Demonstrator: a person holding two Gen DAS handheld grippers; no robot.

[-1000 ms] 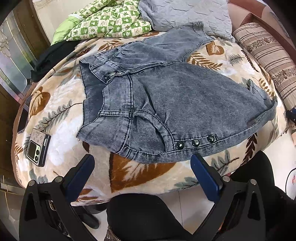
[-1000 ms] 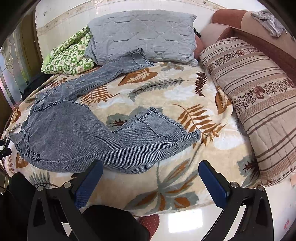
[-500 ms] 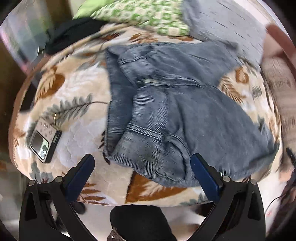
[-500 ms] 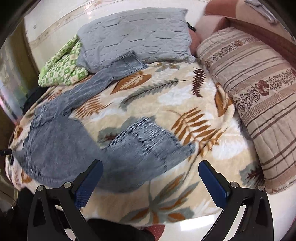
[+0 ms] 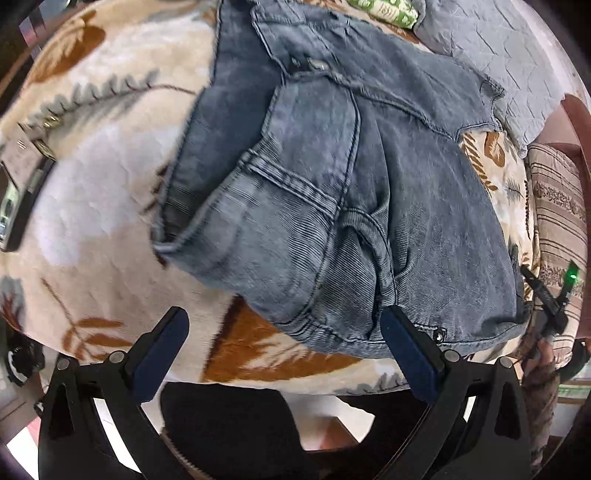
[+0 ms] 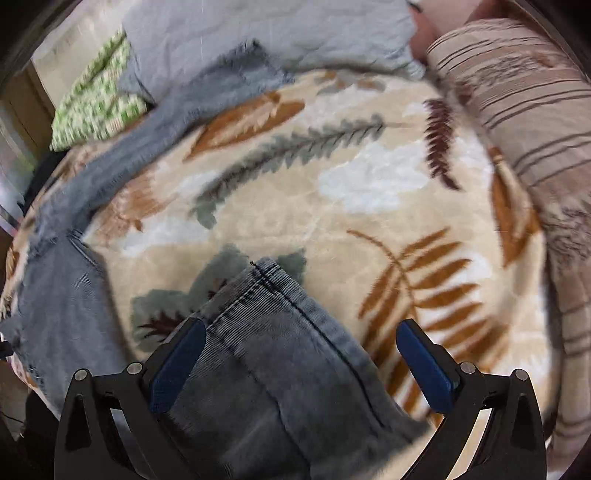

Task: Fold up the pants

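The left gripper (image 5: 282, 332) hovers low with blue-padded fingers spread wide, just short of the waistband of the faded grey-blue denim pants (image 5: 351, 192) on the leaf-patterned plush blanket (image 5: 92, 177). The right gripper (image 6: 301, 345) (equally spread) straddles one leg's hem (image 6: 273, 295).

A home bedroom. A bed (image 6: 369, 236) is spread with a plush cream blanket printed with brown and grey leaves. At its head lie a grey quilted pillow (image 6: 258, 33) and a green-and-white patterned quilt (image 6: 96, 107); a striped brown bolster (image 6: 524, 110) runs along one side. Jeans (image 5: 332, 206) are spread on the blanket, and a phone (image 5: 18, 199) lies at the bed's edge.
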